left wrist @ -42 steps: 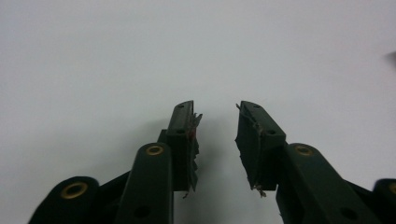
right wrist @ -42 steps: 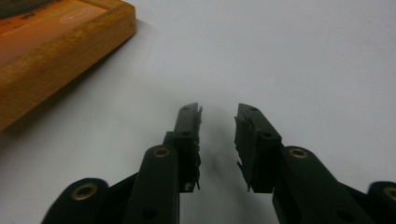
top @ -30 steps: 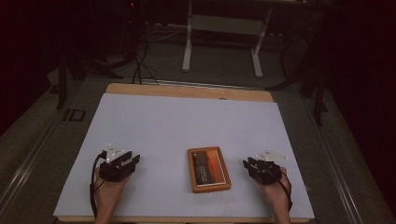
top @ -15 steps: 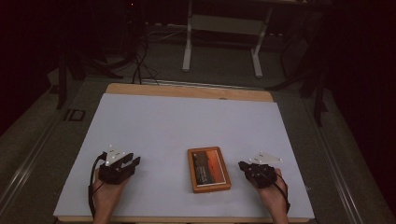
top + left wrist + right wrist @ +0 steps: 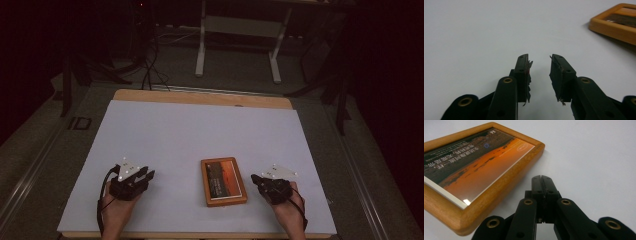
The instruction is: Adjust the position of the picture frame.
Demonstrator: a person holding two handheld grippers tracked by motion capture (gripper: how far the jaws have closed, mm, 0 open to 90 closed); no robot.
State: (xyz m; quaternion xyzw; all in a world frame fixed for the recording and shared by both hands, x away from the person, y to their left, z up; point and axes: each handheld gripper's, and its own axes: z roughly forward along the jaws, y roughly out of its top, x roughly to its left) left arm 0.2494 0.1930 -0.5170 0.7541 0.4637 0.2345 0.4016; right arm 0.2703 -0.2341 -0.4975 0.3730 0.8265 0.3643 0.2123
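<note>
A wooden picture frame [image 5: 223,181] holding an orange and dark landscape print lies flat near the table's front edge. My left gripper [image 5: 148,175] rests on the white table [image 5: 200,130] well to the left of the frame. Its jaws stand apart [image 5: 540,62] and have just been closing, with nothing between them. The frame's corner [image 5: 616,22] shows far off to its upper right. My right gripper [image 5: 254,178] sits just right of the frame, pointing at it. It is shut [image 5: 541,178] with nothing held, its tip a short way from the frame's edge [image 5: 506,182].
The table's wooden far edge [image 5: 200,97] borders a dark floor with cables [image 5: 150,65] and a white stand [image 5: 237,45]. White table surface stretches behind the frame and between the hands.
The right hand has shifted slightly left, toward the frame, and its jaws have come together. The left hand has stayed where it was.
</note>
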